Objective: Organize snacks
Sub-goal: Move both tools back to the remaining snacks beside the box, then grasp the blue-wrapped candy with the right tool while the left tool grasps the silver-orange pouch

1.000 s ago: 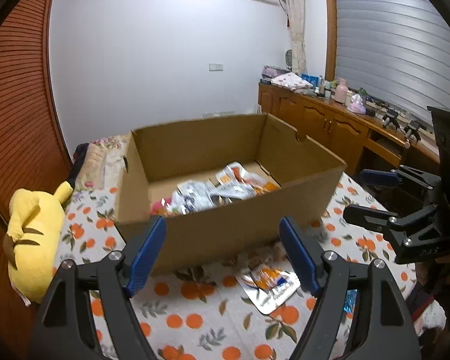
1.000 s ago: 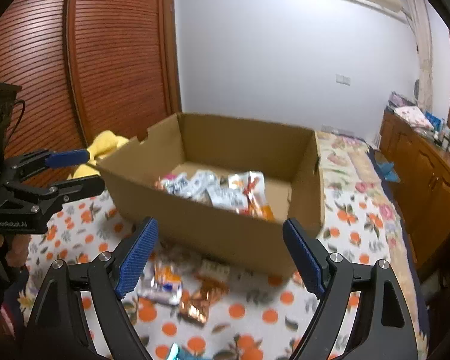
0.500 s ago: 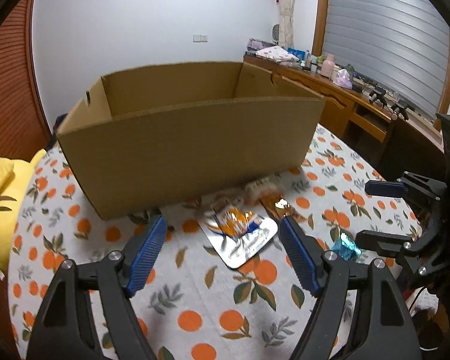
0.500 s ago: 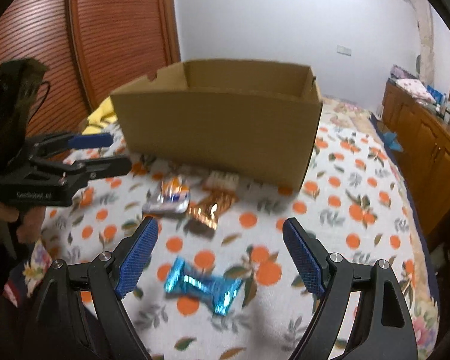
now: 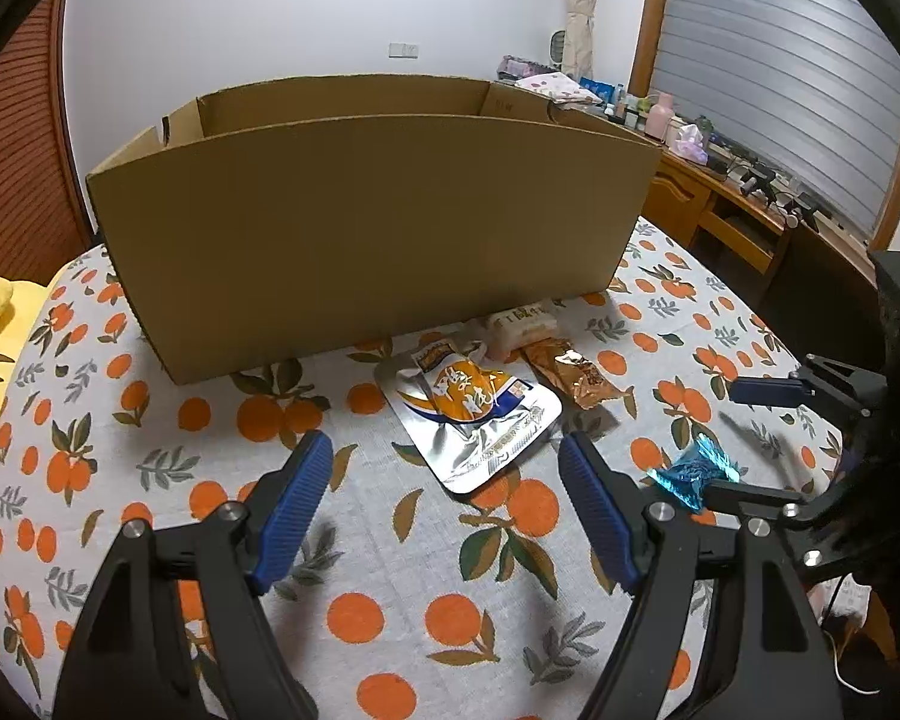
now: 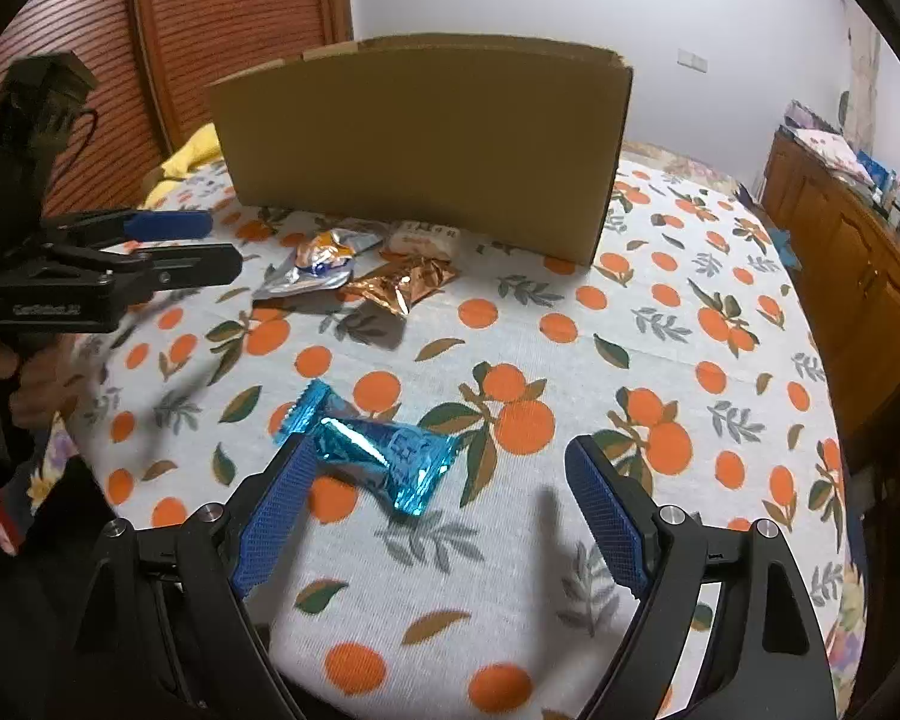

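Both grippers are spread wide, holding nothing. The left gripper [image 5: 444, 474] faces the silver-and-orange pouch [image 5: 471, 414] on the counter [image 5: 390, 570], near the cardboard box [image 5: 366, 222]. Only the right wrist view shows the blue wrapper [image 6: 378, 450] whole, lying just before the right gripper [image 6: 441, 480], with the copper packet [image 6: 405, 282] farther off.

The black body of the left gripper [image 6: 198, 243] carries small pale lettering too blurred to read, and the print on the silver-and-orange foil snack pouch [image 5: 474, 414] beside the brown cardboard box [image 5: 366, 228] is likewise illegible.
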